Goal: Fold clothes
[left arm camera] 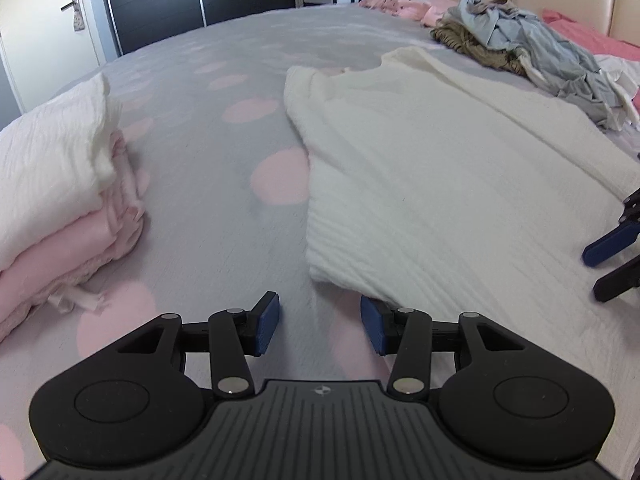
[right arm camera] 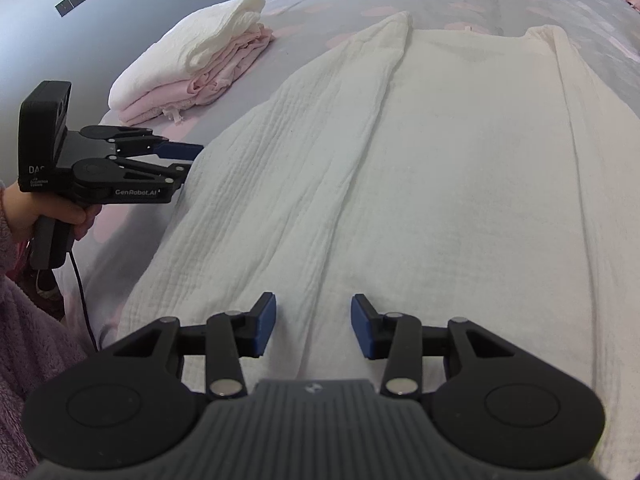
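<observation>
While the bed (left arm camera: 224, 80) carries everything, a white garment (right arm camera: 440, 168) lies flat across it, sides folded in. Folded stack (left arm camera: 52, 200) near its left side, unfolded heap (left arm camera: 532, 52) by the headboard. Right gripper (right arm camera: 313, 330) above the garment's near hem, left gripper (left arm camera: 320, 326) at its corner; both apart, empty.
</observation>
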A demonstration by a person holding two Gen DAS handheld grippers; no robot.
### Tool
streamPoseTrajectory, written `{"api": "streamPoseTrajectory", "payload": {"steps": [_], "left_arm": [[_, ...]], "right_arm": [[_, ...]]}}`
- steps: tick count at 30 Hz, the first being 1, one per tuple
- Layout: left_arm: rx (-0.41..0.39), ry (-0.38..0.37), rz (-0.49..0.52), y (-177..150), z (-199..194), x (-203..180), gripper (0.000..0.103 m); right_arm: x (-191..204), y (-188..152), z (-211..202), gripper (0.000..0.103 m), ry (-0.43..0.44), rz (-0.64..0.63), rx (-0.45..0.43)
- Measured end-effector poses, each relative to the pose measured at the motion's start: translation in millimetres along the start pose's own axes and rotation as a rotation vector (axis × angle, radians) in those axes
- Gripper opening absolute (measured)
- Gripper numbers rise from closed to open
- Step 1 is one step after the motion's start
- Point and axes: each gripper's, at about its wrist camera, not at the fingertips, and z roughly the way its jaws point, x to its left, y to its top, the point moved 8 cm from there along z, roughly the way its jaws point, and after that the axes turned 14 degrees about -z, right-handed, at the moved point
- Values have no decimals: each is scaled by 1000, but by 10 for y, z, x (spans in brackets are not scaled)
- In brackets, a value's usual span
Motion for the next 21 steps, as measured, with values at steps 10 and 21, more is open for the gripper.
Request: {"api": "streamPoseTrajectory", "payload": {"steps": [10,21], "left_arm": [[-103,-59,11,159,-63,-182,45],[-120,-91,20,340,-18,-400,52]], "right_arm": [[47,38,74,56,22,-19,4],[60,47,79,58,21,-23,8]]}}
